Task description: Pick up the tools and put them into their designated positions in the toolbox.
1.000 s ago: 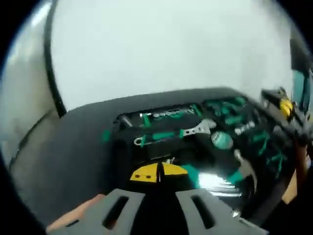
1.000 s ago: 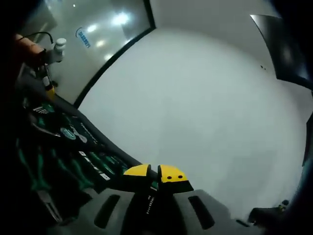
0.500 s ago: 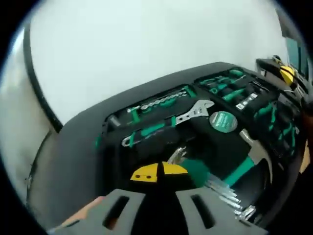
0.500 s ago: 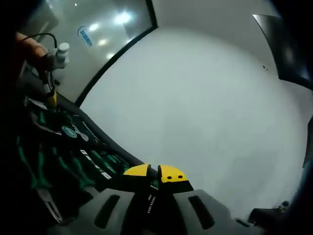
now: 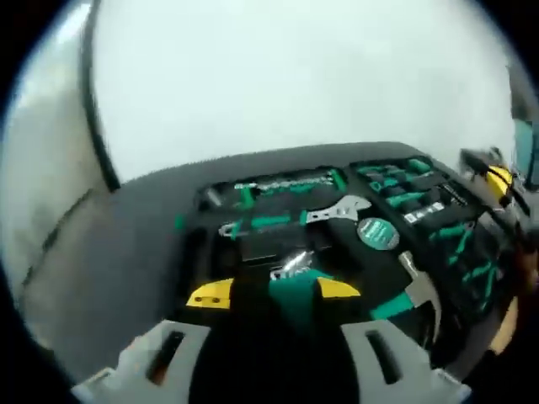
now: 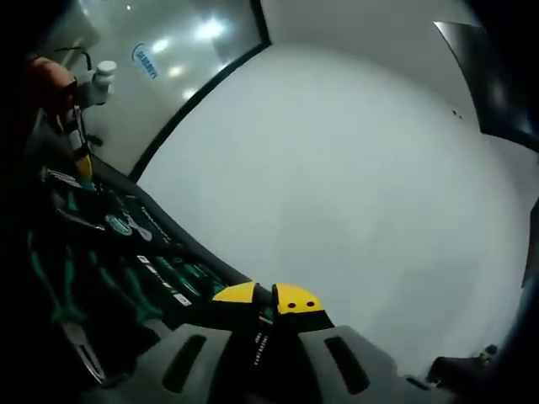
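The black toolbox (image 5: 152,227) lies open, with green-handled tools set in its foam. My left gripper (image 5: 274,292) stands open just over the tray's near part. A teal-handled tool with a silver end (image 5: 293,290) lies between its yellow fingertips (image 5: 210,295), blurred. An adjustable wrench (image 5: 337,210), a round tape measure (image 5: 376,233) and a hammer (image 5: 418,288) sit in their slots. My right gripper (image 6: 269,296) is shut on a thin dark tool (image 6: 259,341) with white print, at the toolbox (image 6: 126,269) edge. The right gripper's yellow tip (image 5: 498,179) shows at the far right.
A white tabletop (image 6: 354,185) spreads beyond the toolbox (image 5: 278,76). A black strip (image 6: 194,97) borders it, with grey floor past it. A hand (image 6: 46,76) with the other gripper hangs over the toolbox's far left end.
My left gripper was shut and now stands open, with the teal-handled tool lying between its jaws. The left view shifted. The right gripper stayed shut and hardly moved.
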The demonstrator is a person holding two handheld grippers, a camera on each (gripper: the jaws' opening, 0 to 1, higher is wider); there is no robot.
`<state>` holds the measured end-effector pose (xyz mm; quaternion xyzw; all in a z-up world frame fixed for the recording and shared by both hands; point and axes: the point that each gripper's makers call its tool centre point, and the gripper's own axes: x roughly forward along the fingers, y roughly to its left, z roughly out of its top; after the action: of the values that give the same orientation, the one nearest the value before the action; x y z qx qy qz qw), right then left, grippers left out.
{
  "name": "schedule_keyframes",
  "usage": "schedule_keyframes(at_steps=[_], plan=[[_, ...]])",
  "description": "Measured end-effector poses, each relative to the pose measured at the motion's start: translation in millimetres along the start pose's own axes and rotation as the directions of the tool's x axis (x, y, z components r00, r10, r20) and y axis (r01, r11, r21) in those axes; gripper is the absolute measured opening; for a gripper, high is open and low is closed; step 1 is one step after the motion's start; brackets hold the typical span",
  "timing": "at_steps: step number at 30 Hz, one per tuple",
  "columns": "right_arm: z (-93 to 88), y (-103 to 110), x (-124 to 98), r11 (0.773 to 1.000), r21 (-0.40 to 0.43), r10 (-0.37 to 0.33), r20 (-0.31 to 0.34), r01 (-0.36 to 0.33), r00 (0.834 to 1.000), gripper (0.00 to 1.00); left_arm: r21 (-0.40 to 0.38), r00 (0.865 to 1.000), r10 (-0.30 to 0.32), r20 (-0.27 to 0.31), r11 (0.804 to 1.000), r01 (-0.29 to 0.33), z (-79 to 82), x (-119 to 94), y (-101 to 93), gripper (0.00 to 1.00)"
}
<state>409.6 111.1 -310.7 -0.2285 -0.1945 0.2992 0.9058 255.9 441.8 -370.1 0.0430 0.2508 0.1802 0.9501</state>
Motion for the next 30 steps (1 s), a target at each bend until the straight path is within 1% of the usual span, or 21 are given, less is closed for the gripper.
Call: schedule_keyframes(at_steps=[3, 4, 6, 8, 9, 10, 11, 14, 16, 17, 19, 20, 21, 22, 23, 24, 25, 26, 27, 28, 30], plan=[[0.6, -1.3, -1.1, 1.000, 0.008, -0.003, 0.003, 0.003, 1.000, 0.05, -0.075, 0.999, 0.007, 0.040, 0.997, -0.004, -8.6, -12.2, -21.4, 0.37], [0.7, -1.9, -1.3, 1.000, 0.012, -0.004, 0.004, 0.004, 1.000, 0.05, -0.056, 1.000, 0.008, 0.018, 0.998, -0.007, -4.3, -6.5, -24.8, 0.37], [0.0, -2.2, -1.4, 1.000, 0.010, -0.004, 0.000, 0.004, 1.000, 0.05, -0.018, 0.999, -0.024, 0.042, 1.000, 0.024, 0.6, 0.9, -37.0, 0.37], [-0.5, -1.9, -1.7, 1.000, 0.008, -0.002, -0.002, 0.002, 1.000, 0.05, 0.026, 0.996, 0.021, -0.084, 0.999, -0.019, -24.3, 11.4, -29.6, 0.38], [-0.6, -1.9, -2.3, 1.000, 0.010, -0.001, -0.001, 0.001, 1.000, 0.05, -0.063, 0.999, 0.030, 0.031, 0.998, -0.028, -8.3, 17.0, -31.1, 0.38], [-0.9, -2.1, -2.6, 1.000, 0.013, -0.001, -0.001, 0.001, 1.000, 0.05, -0.046, 1.000, -0.030, -0.008, 0.999, 0.030, -17.5, 11.0, -35.4, 0.36], [-1.5, -2.8, -2.8, 1.000, 0.017, -0.002, -0.003, 0.002, 1.000, 0.05, -0.040, 1.000, -0.026, -0.006, 0.999, 0.026, -16.7, 13.8, -31.2, 0.35], [-2.7, -3.9, -2.4, 1.000, 0.026, -0.004, -0.006, 0.004, 1.000, 0.05, 0.098, 0.991, -0.131, -0.015, 0.986, 0.131, -14.8, 11.8, -28.8, 0.33], [-3.4, -3.4, -2.2, 1.000, 0.029, -0.001, -0.008, 0.001, 1.000, 0.05, 0.196, 0.975, -0.214, -0.053, 0.955, 0.220, -14.8, 7.6, -25.0, 0.31], [-3.5, -2.7, -2.1, 1.000, 0.028, 0.002, -0.008, -0.002, 1.000, 0.05, 0.276, 0.962, -0.262, -0.072, 0.922, 0.272, -15.6, 7.0, -20.5, 0.29], [-3.6, -1.1, -1.7, 0.999, 0.031, 0.009, -0.008, -0.009, 1.000, 0.05, 0.302, 0.910, -0.393, -0.129, 0.859, 0.414, -18.0, -1.0, -31.4, 0.13], [-3.9, -0.4, -1.4, 0.999, 0.030, 0.012, -0.010, -0.011, 1.000, 0.05, 0.336, 0.865, -0.472, -0.172, 0.797, 0.502, -25.1, -2.4, -33.5, 0.12], [-4.2, 0.3, -1.1, 1.000, 0.028, 0.014, -0.012, -0.013, 1.000, 0.05, 0.357, 0.847, -0.505, -0.167, 0.769, 0.530, -21.4, 2.1, -32.4, 0.12], [-4.3, 0.6, -1.0, 1.000, 0.027, 0.014, -0.012, -0.014, 1.000, 0.05, 0.405, 0.821, -0.535, -0.199, 0.718, 0.566, -22.0, 2.3, -32.6, 0.12], [-4.2, 0.6, -1.0, 1.000, 0.027, 0.014, -0.013, -0.014, 1.000, 0.05, 0.399, 0.806, -0.555, -0.207, 0.704, 0.587, -20.4, 5.2, -30.4, 0.12], [-4.1, 0.4, -1.2, 1.000, 0.028, 0.013, -0.012, -0.013, 1.000, 0.05, 0.318, 0.813, -0.539, -0.220, 0.748, 0.582, -17.7, 10.4, -25.2, 0.12], [-4.1, 0.1, -1.2, 0.999, 0.030, 0.012, -0.012, -0.011, 1.000, 0.05, 0.322, 0.833, -0.499, -0.239, 0.768, 0.553, -16.4, 11.5, -20.7, 0.13], [-4.8, -0.5, -1.2, 0.999, 0.031, 0.010, -0.015, -0.010, 1.000, 0.05, 0.329, 0.844, -0.452, -0.289, 0.781, 0.531, -19.4, 9.9, -14.9, 0.14], [-5.6, -0.8, -1.3, 0.999, 0.032, 0.009, -0.018, -0.009, 1.000, 0.05, 0.351, 0.847, -0.425, -0.320, 0.777, 0.523, -20.2, 7.7, -9.5, 0.14], [-6.7, -1.3, -1.5, 0.999, 0.033, 0.007, -0.023, -0.007, 1.000, 0.05, 0.336, 0.853, -0.409, -0.324, 0.793, 0.508, -18.3, 6.3, -5.7, 0.15], [-7.6, -2.4, -1.8, 0.999, 0.036, 0.004, -0.026, -0.003, 1.000, 0.05, 0.197, 0.854, -0.447, -0.265, 0.842, 0.502, -7.3, 6.0, -6.1, 0.17]])
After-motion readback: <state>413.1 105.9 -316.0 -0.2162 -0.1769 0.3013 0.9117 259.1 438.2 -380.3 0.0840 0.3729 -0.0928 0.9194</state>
